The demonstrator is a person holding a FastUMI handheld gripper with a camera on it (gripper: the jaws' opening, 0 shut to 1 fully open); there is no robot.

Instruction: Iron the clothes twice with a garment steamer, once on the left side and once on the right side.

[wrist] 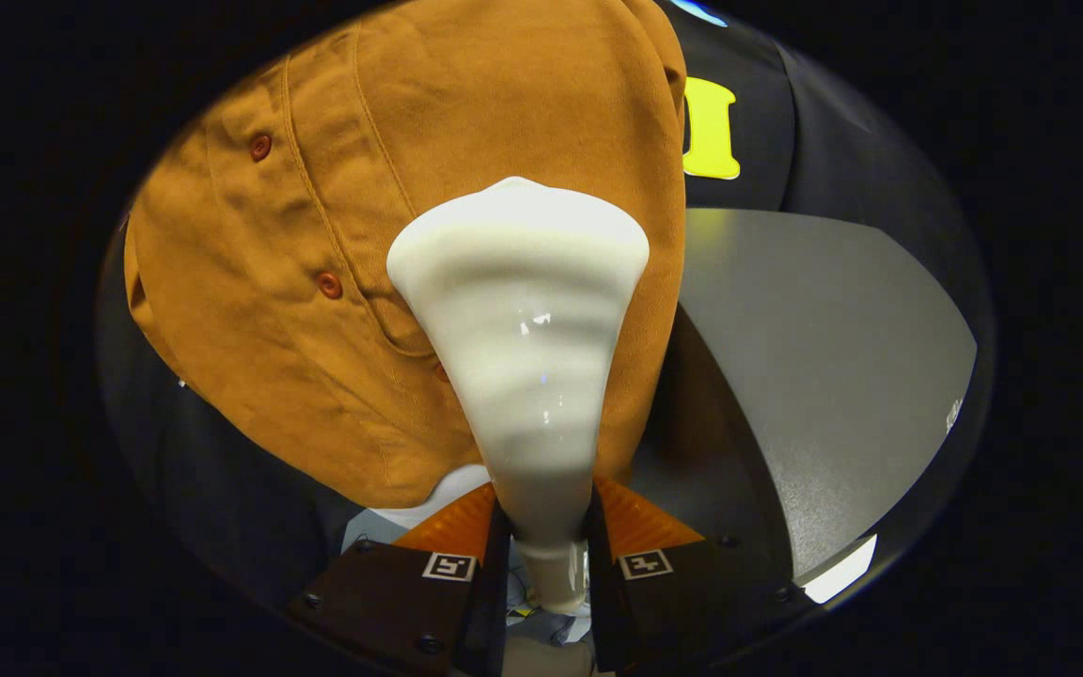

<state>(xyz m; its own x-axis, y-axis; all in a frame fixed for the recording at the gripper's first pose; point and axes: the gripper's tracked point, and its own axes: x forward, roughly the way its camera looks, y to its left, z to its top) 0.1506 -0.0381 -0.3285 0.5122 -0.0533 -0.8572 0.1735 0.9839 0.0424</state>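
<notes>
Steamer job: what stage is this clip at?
Done: the hand-held gripper is shut on the white steamer. In hand: its head meets the brown shirt, just beside the button placket. Left: one frame cannot show which pass this is or how many remain.

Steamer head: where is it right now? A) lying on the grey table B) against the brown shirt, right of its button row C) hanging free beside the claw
B: the claw grips the white steamer, whose head meets the brown shirt right of the buttons.

Glossy plastic steamer [521, 320] — matt cloth shirt [316, 188].
</notes>
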